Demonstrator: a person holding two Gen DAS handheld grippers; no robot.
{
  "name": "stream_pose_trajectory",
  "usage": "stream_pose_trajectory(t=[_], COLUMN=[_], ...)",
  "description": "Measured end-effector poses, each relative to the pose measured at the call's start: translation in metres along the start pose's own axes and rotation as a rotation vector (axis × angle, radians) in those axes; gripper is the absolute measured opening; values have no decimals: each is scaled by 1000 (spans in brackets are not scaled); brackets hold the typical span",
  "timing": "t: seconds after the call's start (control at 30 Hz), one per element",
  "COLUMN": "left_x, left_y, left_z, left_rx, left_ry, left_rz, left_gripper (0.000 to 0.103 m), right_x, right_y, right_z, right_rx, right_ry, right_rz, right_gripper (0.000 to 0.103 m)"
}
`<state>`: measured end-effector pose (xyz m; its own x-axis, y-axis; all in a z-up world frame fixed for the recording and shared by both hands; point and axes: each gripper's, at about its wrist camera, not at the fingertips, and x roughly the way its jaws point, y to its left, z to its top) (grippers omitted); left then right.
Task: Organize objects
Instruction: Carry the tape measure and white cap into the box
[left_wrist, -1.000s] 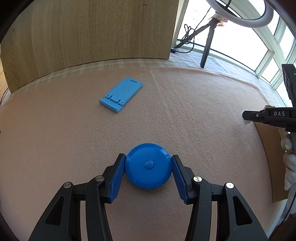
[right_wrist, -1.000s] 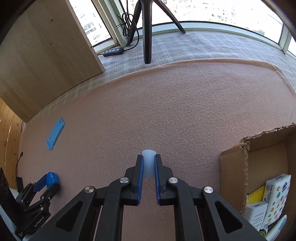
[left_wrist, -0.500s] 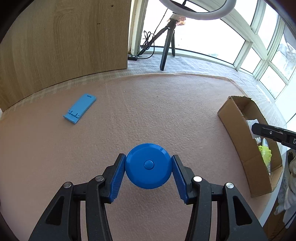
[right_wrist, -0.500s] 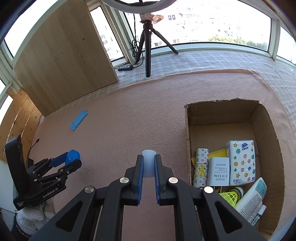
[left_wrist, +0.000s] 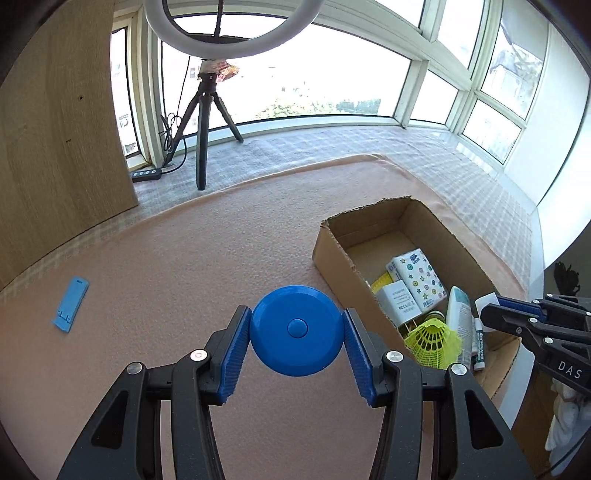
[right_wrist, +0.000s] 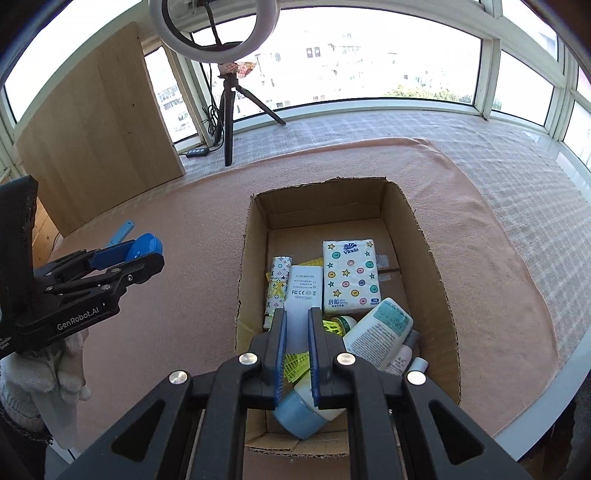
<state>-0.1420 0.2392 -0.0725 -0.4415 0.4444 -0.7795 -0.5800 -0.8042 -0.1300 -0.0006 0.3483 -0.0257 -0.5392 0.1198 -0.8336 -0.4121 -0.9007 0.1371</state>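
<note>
My left gripper (left_wrist: 297, 318) is shut on a round blue disc (left_wrist: 297, 332) with a centre button, held above the pink cloth just left of the cardboard box (left_wrist: 332, 240). In the right wrist view the left gripper (right_wrist: 146, 251) and its disc (right_wrist: 149, 242) hang left of the box (right_wrist: 243, 258). My right gripper (right_wrist: 297, 314) is shut on a small white piece (right_wrist: 295, 325) and hovers over the box's near half. From the left wrist view the right gripper (left_wrist: 489, 310) shows at the box's near end. A flat blue phone stand (left_wrist: 71, 304) lies on the cloth far left.
The box holds a tissue pack (right_wrist: 349, 273), a white adapter box (right_wrist: 303, 286), a patterned tube, a yellow shuttlecock (left_wrist: 432, 338) and bottles (right_wrist: 380, 326). A ring-light tripod (right_wrist: 229, 122), power strip and wooden panel (right_wrist: 96, 140) stand behind. The table edge curves close on the right.
Both grippers have travelled right and upward with their loads. The box has come into full view, the right gripper now hangs over it, and the phone stand has slid far left.
</note>
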Motion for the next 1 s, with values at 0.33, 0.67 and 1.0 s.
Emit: stream_pose_trajectory(t=[0.33,0.67,1.0], left_x=[38,74,98], left_y=[-61,-89,-94], left_z=[30,49,58], left_rx=[63,90,101], left_ry=[28,70,101], left_rz=[-52,-69,-55], left_gripper=[54,54,54], right_x=[-5,-1,3], right_y=[-30,-44,-48], right_z=[-10,-10,-10], right_rx=[22,28,31], right_ry=[1,3,11], right_rz=[-12,-6,-3], right_gripper=[10,10,12])
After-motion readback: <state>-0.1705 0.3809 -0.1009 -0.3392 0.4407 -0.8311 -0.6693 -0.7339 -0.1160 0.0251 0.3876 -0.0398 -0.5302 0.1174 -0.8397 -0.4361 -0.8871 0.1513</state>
